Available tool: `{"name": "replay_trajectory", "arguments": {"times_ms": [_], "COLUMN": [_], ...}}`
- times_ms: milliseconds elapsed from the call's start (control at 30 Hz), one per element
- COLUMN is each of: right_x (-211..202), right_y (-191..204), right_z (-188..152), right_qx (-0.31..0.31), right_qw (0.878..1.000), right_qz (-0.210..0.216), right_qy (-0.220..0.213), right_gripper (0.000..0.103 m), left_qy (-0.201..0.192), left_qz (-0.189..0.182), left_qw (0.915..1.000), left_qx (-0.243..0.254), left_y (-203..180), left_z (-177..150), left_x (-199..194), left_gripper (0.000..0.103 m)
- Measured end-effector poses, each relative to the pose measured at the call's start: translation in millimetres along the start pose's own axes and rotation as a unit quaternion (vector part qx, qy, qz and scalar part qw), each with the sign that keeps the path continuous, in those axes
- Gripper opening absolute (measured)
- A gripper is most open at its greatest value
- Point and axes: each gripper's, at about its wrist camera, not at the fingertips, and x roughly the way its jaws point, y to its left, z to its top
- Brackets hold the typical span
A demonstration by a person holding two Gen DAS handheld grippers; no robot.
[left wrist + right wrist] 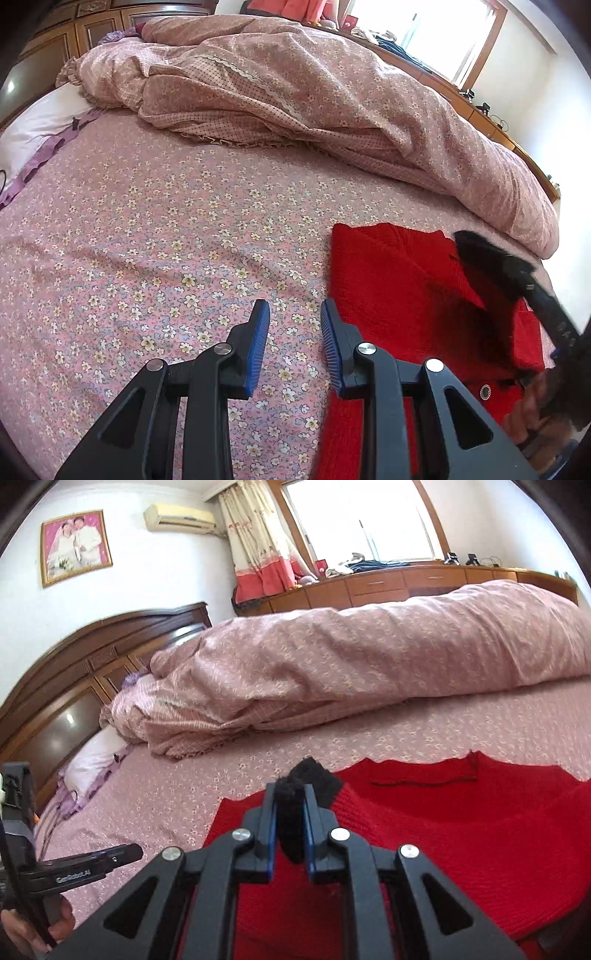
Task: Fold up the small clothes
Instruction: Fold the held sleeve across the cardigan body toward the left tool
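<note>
Already the right gripper (290, 827) pinches a black fuzzy cuff (314, 775) over the red knit sweater (461, 830); the left gripper (295, 332), part-open and empty, hangs just left of the sweater.

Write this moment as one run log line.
left gripper: open, empty, over bedsheet | right gripper: shut on black fuzzy trim | red sweater: lying on bed

Each tool is matte black plastic: the left tool (294, 308) and right tool (290, 794) have angular fingers with triangular cut-outs, round silver screws at the pivots and ribbed blue pads (260, 343). White lettering marks one handle.
</note>
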Motion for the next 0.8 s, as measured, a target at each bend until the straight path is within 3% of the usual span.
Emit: {"name": "replay_trajectory", "arguments": {"times_ms": [333,433,500,567,633,733,800], "right_x": [39.2,49.1,50.8,48.0,34.1,2.3,-10.2], "right_y": [1.2,-0.1,-4.0,-13.8,-28.2,-52.9,-58.0], "right_z": [-40.8,-49.3,-51.3,-50.9,-47.7,-42.0,-42.1], "right_qx": [-0.006,-0.005,0.013,0.049,0.083,0.092,0.050], "right_qw": [0.998,0.996,0.993,0.987,0.980,0.985,0.989], "right_qz": [-0.006,0.008,0.029,0.071,0.115,0.082,0.043], "right_qy": [0.058,0.091,0.110,0.138,0.142,0.124,0.130], "right_gripper": [0.012,0.016,0.023,0.050,0.060,0.065,0.065], "left_qy": [0.005,0.008,0.012,0.015,0.019,0.018,0.019], "left_qz": [-0.007,-0.005,-0.005,-0.008,-0.014,-0.021,-0.023], "left_qw": [0.9999,0.9999,0.9999,0.9998,0.9997,0.9996,0.9995], "left_qx": [-0.014,-0.012,-0.009,-0.008,-0.010,-0.012,-0.003], "left_y": [4.7,3.9,1.4,-1.2,-4.7,-12.7,-22.9], "left_z": [3.1,2.0,1.1,0.7,1.1,2.3,1.1], "left_x": [-0.3,2.2,4.4,6.0,7.2,8.3,11.0], "left_gripper": [0.022,0.022,0.022,0.022,0.022,0.022,0.022]}}
